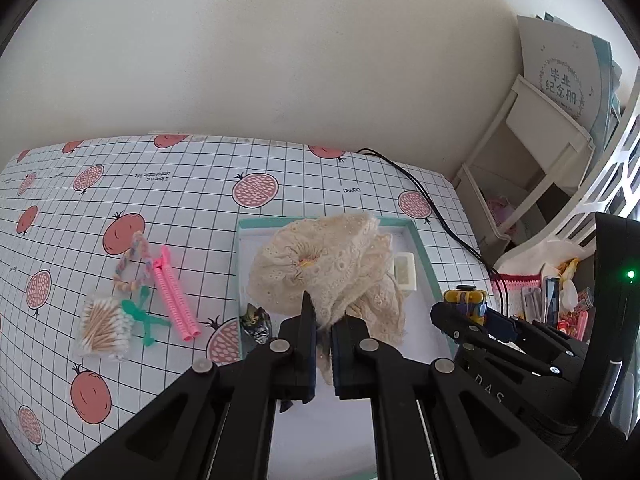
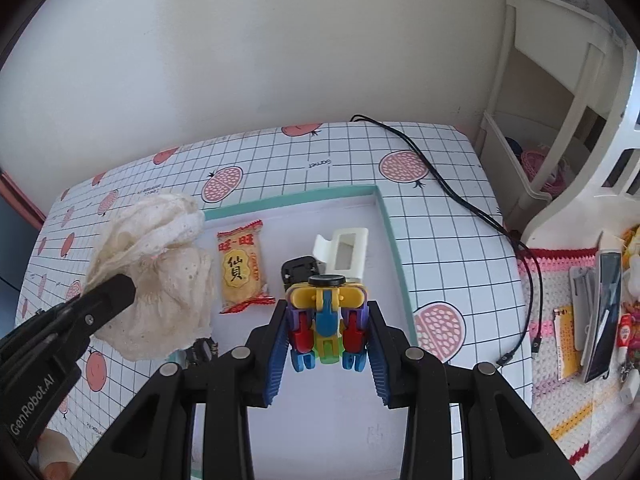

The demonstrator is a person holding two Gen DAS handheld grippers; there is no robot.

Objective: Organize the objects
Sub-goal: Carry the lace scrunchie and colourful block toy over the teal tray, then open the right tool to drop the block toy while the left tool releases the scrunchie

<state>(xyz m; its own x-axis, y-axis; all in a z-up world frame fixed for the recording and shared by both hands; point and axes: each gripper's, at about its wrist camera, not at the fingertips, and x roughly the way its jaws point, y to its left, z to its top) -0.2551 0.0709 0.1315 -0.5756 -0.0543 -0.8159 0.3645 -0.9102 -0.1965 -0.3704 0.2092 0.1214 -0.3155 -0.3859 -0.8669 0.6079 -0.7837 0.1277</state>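
My left gripper (image 1: 324, 316) is shut on a cream lace cloth (image 1: 332, 264), which hangs bunched over the left part of a teal-rimmed white tray (image 1: 424, 248). My right gripper (image 2: 327, 308) is shut on a colourful block toy robot (image 2: 326, 332) above the tray's right part. In the right wrist view the cloth (image 2: 160, 280) and the left gripper (image 2: 124, 284) sit at the left. A snack packet (image 2: 242, 270), a white plastic holder (image 2: 344, 254) and a black piece (image 2: 300, 268) lie in the tray (image 2: 390, 224).
Left of the tray lie a cotton swab pack (image 1: 106, 328), a pink comb-like clip (image 1: 176, 300), a green clip (image 1: 144, 320) and a braided cord (image 1: 132, 260). A black cable (image 2: 460, 196) crosses the right of the table. A white shelf (image 2: 540, 120) and a cluttered crochet mat (image 2: 568, 360) stand beyond.
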